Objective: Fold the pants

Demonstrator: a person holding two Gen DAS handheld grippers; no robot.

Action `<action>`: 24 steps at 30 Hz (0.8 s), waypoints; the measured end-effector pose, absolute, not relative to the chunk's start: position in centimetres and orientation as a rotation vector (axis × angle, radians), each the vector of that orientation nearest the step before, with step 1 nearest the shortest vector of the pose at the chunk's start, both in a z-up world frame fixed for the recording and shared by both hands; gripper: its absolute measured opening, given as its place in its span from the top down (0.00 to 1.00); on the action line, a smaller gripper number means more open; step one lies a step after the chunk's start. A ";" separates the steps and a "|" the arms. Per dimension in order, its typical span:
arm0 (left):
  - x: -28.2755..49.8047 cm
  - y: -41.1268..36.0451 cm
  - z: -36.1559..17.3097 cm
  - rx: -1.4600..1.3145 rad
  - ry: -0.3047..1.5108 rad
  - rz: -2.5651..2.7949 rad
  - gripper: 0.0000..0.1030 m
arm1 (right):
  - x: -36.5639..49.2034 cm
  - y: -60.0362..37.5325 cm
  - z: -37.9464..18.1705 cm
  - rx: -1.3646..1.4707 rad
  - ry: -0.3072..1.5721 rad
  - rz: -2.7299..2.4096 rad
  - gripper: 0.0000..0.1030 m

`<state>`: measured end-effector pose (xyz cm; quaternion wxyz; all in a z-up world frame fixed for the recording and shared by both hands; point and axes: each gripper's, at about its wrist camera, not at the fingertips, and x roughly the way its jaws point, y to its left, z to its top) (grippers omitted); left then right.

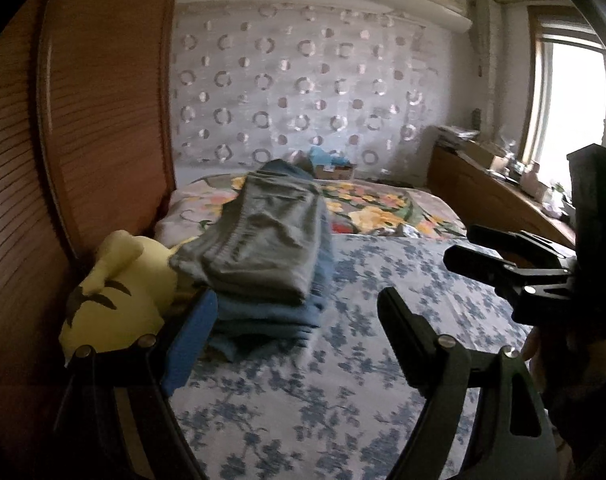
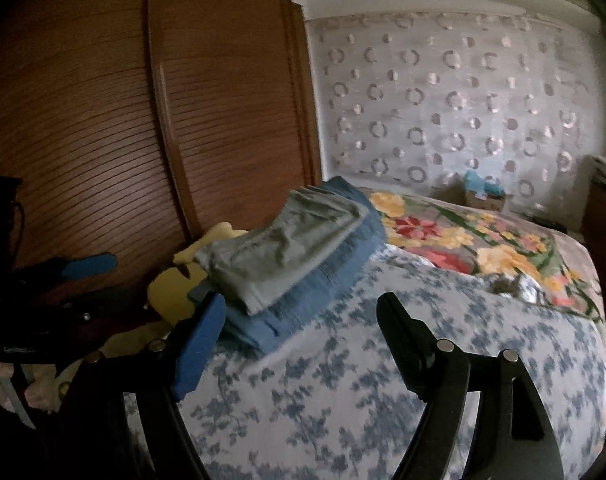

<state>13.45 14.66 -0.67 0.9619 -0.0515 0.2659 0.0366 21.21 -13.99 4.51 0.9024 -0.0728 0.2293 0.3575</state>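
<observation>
Folded grey-green pants (image 1: 263, 236) lie on top of a folded blue garment (image 1: 271, 312) at the left side of the bed; both show in the right wrist view too, the pants (image 2: 287, 248) and the blue garment (image 2: 327, 276). My left gripper (image 1: 295, 312) is open and empty, its jaws wide, just in front of the stack. My right gripper (image 2: 299, 312) is open and empty, to the right of the stack. The right gripper also shows at the right of the left wrist view (image 1: 499, 256).
A yellow plush toy (image 1: 119, 292) lies against the brown louvred wardrobe (image 1: 83, 120) left of the stack. The bed has a blue floral sheet (image 1: 323, 400) and a colourful flowered blanket (image 2: 483, 240) beyond. A wooden dresser (image 1: 491, 196) stands right, under the window.
</observation>
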 end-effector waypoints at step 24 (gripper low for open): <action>11.4 2.4 0.1 -0.054 0.533 -0.126 0.20 | 12.2 -22.8 4.2 -0.063 0.433 0.371 0.19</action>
